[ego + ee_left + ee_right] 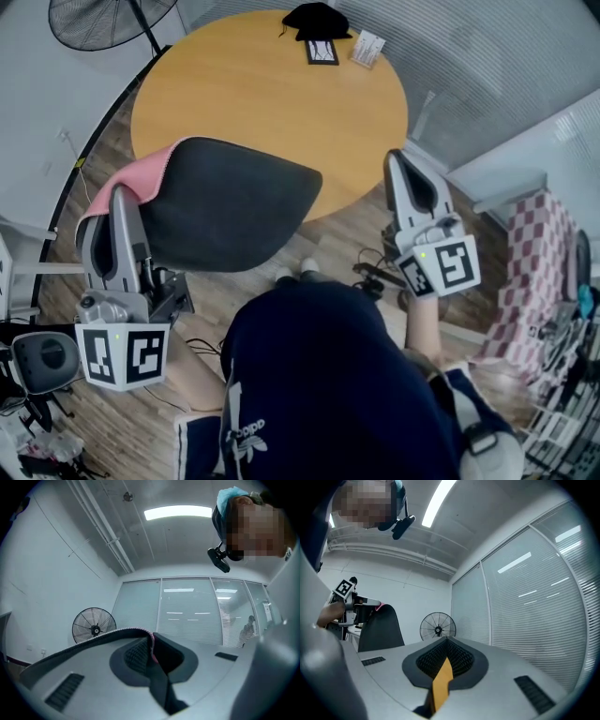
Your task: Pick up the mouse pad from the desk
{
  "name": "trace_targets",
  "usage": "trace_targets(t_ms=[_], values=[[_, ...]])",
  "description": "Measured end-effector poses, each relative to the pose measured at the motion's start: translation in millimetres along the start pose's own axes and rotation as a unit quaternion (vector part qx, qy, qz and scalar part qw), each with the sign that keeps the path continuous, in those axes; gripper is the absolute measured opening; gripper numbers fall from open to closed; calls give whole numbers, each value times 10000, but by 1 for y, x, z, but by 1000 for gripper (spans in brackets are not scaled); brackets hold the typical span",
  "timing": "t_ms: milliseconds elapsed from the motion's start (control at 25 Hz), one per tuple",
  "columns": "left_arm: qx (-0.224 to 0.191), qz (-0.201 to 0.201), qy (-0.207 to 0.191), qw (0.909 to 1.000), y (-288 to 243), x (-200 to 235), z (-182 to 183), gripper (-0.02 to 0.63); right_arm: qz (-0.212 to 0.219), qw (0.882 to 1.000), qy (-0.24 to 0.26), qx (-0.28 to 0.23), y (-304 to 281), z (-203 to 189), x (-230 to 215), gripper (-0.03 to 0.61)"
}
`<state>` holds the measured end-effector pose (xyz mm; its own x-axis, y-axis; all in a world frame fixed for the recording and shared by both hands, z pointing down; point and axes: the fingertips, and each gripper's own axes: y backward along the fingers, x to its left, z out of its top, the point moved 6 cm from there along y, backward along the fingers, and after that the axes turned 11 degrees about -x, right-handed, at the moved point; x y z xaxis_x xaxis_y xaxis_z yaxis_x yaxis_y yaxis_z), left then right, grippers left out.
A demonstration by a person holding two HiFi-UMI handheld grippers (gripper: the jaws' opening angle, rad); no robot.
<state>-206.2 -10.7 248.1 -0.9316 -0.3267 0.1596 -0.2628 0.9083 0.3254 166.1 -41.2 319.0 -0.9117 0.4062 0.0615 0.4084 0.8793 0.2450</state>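
The mouse pad [225, 202] is black on top with a pink underside and hangs in the air in front of the round wooden desk [272, 94]. My left gripper [117, 199] is shut on the pad's left edge. In the left gripper view the pad's thin edge [93, 641] runs between the closed jaws of the left gripper [152, 648]. My right gripper [395, 161] is off to the right, beside the desk's edge, shut and holding nothing. In the right gripper view the right gripper [445, 641] has its tips together, and the lifted pad [379, 627] shows at far left.
On the desk's far side lie a black cloth item [317, 19], a framed card [322, 52] and a small card [367, 49]. A floor fan [103, 21] stands at the back left. Cables [375, 272] lie on the wooden floor, and a checkered cloth [534, 272] is at right.
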Motion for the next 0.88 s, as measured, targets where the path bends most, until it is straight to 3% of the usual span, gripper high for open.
trace_targets(t_ms=[880], values=[[187, -37, 97, 9998, -4, 10, -11, 21, -136, 9998, -27, 114, 2, -8, 8, 2]])
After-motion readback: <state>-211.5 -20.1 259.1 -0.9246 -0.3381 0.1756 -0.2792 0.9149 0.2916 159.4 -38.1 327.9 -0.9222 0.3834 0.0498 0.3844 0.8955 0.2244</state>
